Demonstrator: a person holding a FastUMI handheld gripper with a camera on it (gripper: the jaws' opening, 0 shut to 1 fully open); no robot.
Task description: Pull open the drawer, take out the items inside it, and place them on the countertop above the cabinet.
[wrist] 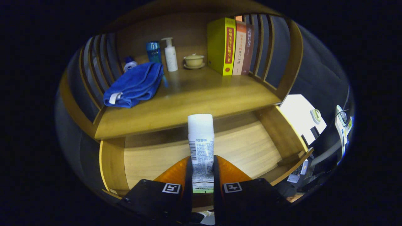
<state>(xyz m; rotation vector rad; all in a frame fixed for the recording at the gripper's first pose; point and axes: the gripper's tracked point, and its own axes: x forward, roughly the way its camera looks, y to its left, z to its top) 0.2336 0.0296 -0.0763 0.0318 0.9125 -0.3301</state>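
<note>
In the gripper view, a white bottle (201, 147) is held upright between the two fingers of the gripper (202, 168), which are closed against its sides so that both press on its lower body; its rounded cap rises above the fingertips and is seen against the front edge of the countertop (194, 97). Below and behind the bottle, the drawer (245, 147) is seen pulled open, its pale wooden floor bare on either side of the fingers and its side walls running back under the countertop. On the countertop, a folded blue towel (135, 84) is laid near the left edge, with a small white-and-blue bottle (129, 63) just behind it. Along the back edge, a tall blue container (153, 52) and a white pump bottle (170, 55) are stood side by side, and a small lidded cup on a saucer (193, 60) is set to their right. Toward the back right corner, a thick yellow book (221, 45) is stood upright with two thinner books (244, 47) just beside it, against the slatted side rail (267, 47).
</note>
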